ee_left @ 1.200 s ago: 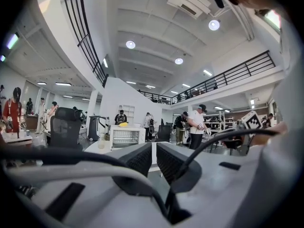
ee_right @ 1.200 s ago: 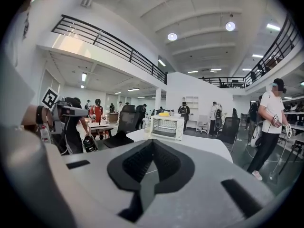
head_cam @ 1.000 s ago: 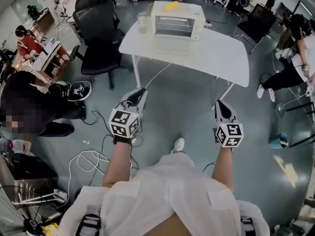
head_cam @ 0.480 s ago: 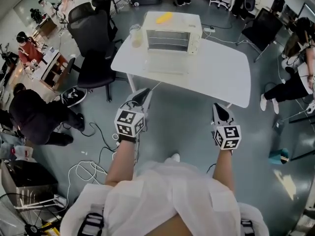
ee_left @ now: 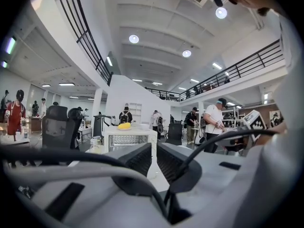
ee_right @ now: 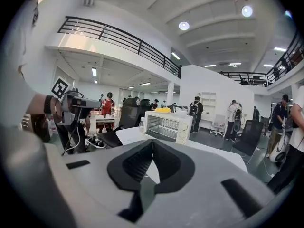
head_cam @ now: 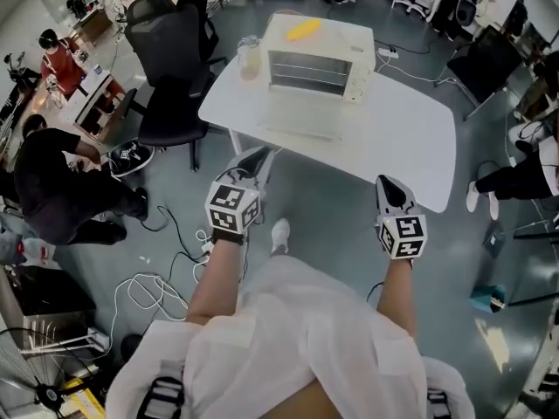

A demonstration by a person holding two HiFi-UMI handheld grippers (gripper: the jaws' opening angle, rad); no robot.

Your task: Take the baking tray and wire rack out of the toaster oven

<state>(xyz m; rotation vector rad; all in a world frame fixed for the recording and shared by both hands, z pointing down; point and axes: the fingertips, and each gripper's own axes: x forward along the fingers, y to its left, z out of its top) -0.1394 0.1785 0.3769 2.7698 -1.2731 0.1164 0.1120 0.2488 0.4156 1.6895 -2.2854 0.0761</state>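
**Tray and rack still in the oven, both claws empty**

The toaster oven stands at the far side of the white table with its door dropped open. The wire rack shows inside. The baking tray is probably beneath it, though at this range I can't separate the two. The left gripper is all but pressed together and the right gripper fully so, each on nothing and short of the table. Both pieces are likely thin, stiff, light and slick, so pinch the front edge and draw level.
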